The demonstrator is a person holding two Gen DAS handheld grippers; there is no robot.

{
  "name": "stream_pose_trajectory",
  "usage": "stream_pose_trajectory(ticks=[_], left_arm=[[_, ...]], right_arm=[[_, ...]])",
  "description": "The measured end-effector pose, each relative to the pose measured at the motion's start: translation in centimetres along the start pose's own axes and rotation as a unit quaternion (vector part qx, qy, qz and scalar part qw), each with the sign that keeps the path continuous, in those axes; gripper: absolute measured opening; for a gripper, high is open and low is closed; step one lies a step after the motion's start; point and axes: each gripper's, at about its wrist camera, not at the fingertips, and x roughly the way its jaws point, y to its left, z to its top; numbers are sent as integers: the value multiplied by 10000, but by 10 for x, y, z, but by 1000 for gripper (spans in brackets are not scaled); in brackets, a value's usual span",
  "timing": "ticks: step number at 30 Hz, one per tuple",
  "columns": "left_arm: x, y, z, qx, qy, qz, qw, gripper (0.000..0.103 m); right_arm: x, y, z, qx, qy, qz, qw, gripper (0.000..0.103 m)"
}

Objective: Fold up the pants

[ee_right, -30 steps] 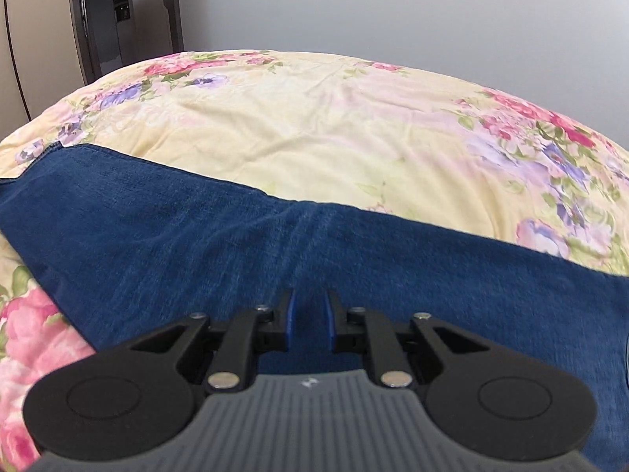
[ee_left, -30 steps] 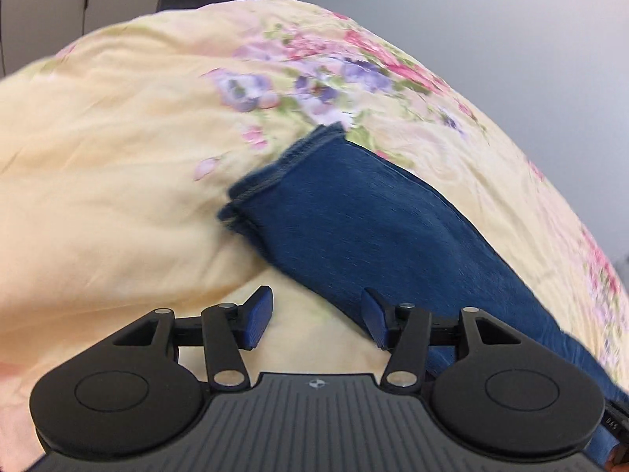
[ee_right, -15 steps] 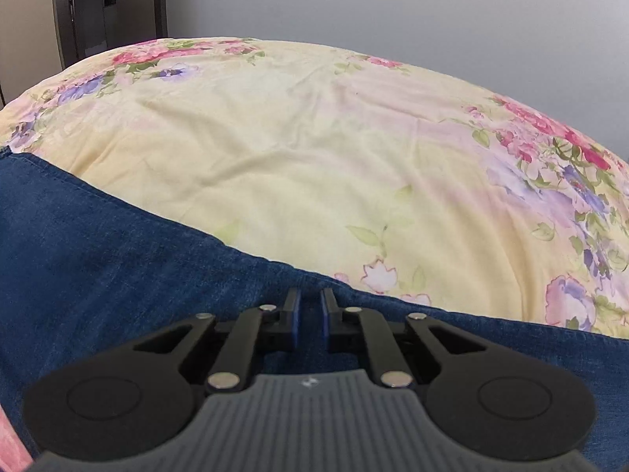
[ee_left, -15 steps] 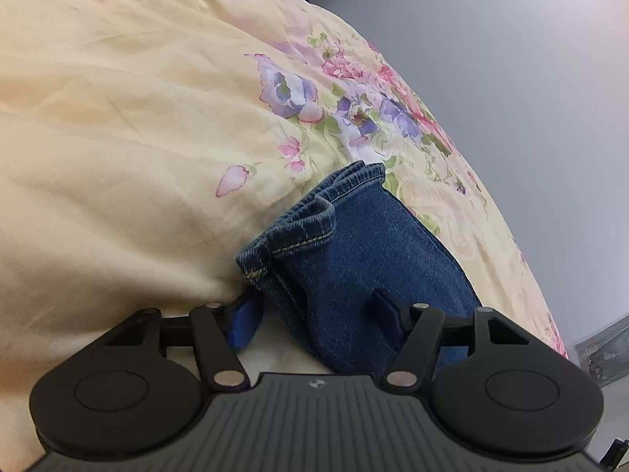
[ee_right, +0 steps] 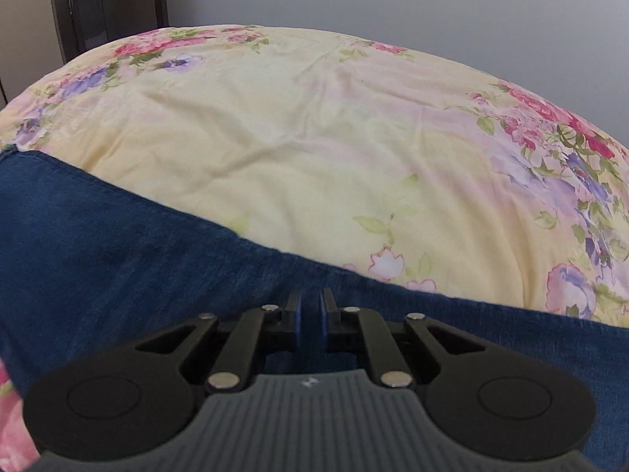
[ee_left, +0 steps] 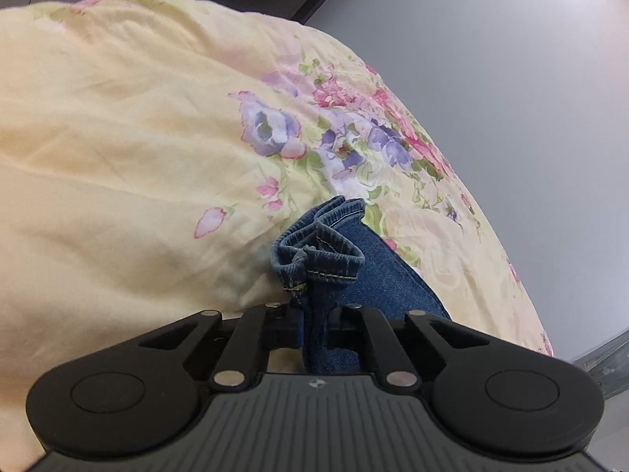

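On the floral bedspread [ee_left: 118, 149] lie the blue pants [ee_right: 118, 259]. The left hand-held gripper [ee_left: 314, 324], angled down, has just closed its jaws, clamping the bunched hem [ee_left: 318, 251] between the pads. The right hand-held gripper [ee_right: 310, 316], pitched steeper, pinches a denim fold near the pants' far edge.

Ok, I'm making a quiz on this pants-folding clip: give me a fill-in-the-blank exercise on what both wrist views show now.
1. The left gripper, whose jaws have just been closing, is shut on the bunched ____ of the jeans.
2. The jeans lie on a pale yellow bedspread printed with ____.
3. In the right wrist view, the right gripper is shut on ____ fabric.

Missing words: hem; flowers; blue denim
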Motion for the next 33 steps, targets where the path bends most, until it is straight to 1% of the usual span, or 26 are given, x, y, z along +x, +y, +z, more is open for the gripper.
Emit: stream_pose_trajectory(ticks=[3,6,9,11,15,16,18,22,28,33], left_arm=[[-7,-14,3,253,-64,73,9996,5],[-12,-27,3,482,-125,160,9986,5],[-18,-39,7,584,-176,145,9980,5],[-23,-49,10,664,-214,130,9975,5],[-36,-80,12,985,-338,89,9945,5],[-40,-89,12,1083,-385,81,9933,5],[-51,-110,12,1256,-487,46,9909,5],[-75,-161,8,1597,-699,-161,9846,5],[-125,-262,-13,2280,-1044,-433,9671,5],[-164,-358,-43,2771,-1244,-649,9505,5]], right_arm=[[-32,9,-28,-89,104,122,9998,1],[-56,16,-58,55,246,209,9995,0],[-69,21,-84,184,409,320,9985,0],[-66,23,-96,208,457,331,9982,0],[-50,21,-99,264,659,357,9968,0],[-49,19,-95,306,712,386,9962,0],[-58,15,-91,398,686,480,9957,0],[-86,-5,-90,530,442,368,9969,0],[-131,-53,-105,899,161,170,9957,0],[-172,-97,-120,950,-115,42,9954,0]])
